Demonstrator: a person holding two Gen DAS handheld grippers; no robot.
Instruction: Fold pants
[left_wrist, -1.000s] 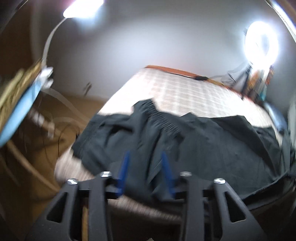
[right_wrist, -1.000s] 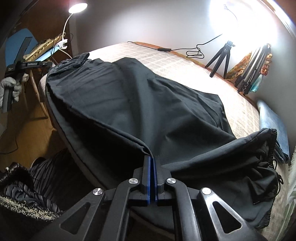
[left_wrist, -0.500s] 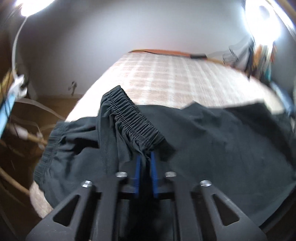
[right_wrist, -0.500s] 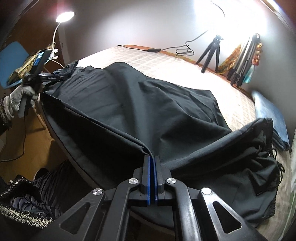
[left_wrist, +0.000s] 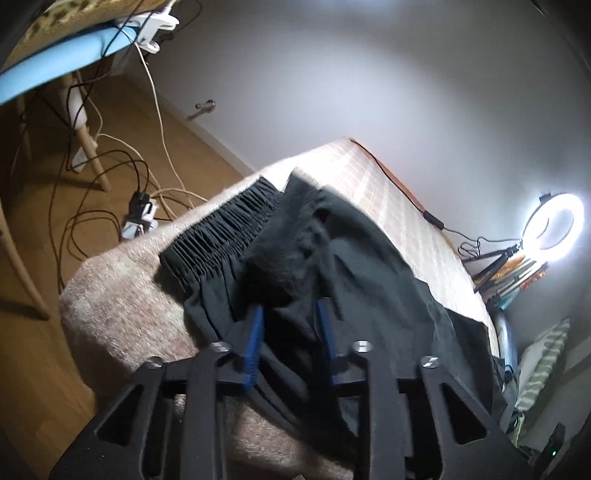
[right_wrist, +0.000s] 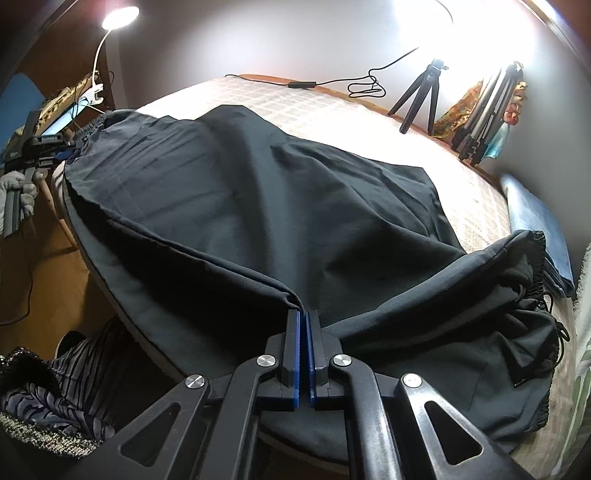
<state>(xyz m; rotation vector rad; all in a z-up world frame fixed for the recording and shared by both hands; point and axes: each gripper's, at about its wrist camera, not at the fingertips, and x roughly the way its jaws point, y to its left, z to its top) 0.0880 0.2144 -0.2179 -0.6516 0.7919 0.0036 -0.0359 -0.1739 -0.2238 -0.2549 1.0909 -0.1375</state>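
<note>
Two blue fingers (left_wrist: 255, 343) of the left gripper (left_wrist: 290, 314) are opening over the black pants (left_wrist: 351, 266) on the bed (left_wrist: 122, 306), apparently gripping nothing. Right view: right gripper (right_wrist: 303, 314) fingers pressed together, pinching a pants fold.

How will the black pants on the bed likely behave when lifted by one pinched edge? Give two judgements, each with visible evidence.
Probably floppy: the black pants drape in soft folds over the bed and sag over its edge. Likely to bunch, not stay flat: cloth puckers where the right gripper pinches a fold. The gathered waistband looks thicker, so may hang heavier.
</note>
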